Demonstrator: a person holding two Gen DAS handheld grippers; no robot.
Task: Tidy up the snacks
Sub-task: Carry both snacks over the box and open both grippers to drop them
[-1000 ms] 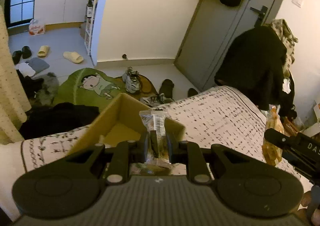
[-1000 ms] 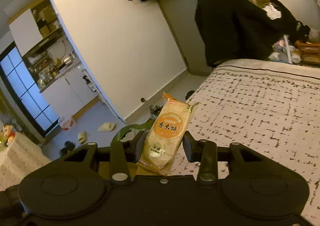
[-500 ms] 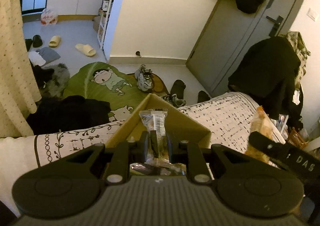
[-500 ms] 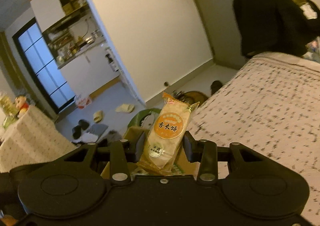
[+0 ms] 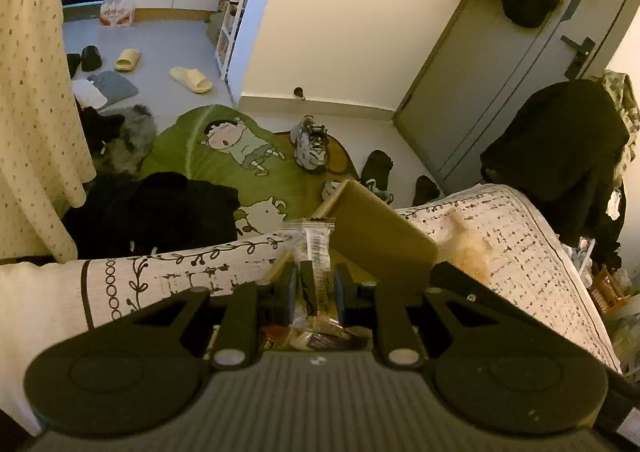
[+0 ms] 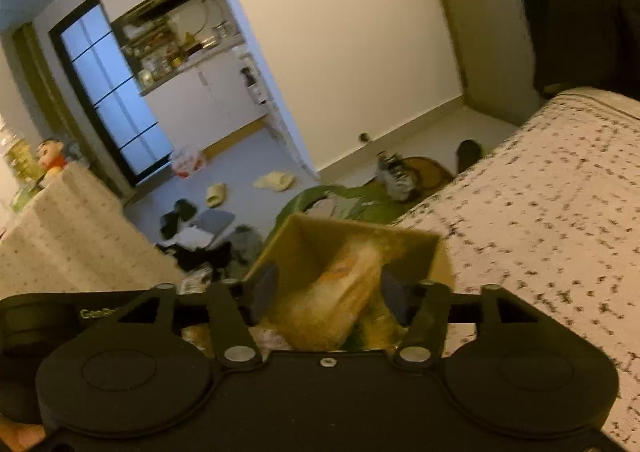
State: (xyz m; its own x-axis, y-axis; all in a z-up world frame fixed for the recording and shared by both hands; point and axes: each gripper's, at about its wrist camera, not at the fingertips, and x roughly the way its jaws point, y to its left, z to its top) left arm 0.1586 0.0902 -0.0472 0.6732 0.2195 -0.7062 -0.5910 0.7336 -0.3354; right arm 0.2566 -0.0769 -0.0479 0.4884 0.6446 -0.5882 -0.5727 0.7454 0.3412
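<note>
My left gripper [image 5: 314, 286] is shut on a clear-wrapped snack bar [image 5: 314, 252] and holds it upright at the near left edge of the cardboard box [image 5: 380, 228] on the bed. My right gripper [image 6: 326, 290] is open over the same box [image 6: 304, 248]. The orange rice cracker pack [image 6: 340, 292] lies blurred between its spread fingers, tilted down into the box. That pack also shows in the left wrist view [image 5: 466, 244], beside the box's right wall.
The box stands at the corner of a bed with a patterned white cover [image 5: 516, 240]. Below on the floor are a green cartoon rug [image 5: 224, 156], black clothes [image 5: 160, 208], shoes [image 5: 310, 144] and slippers [image 5: 190, 78]. A grey door [image 5: 500, 64] is behind.
My right gripper has opened and let go of the rice cracker pack, which is dropping into the box. Both grippers have moved left and down over the box.
</note>
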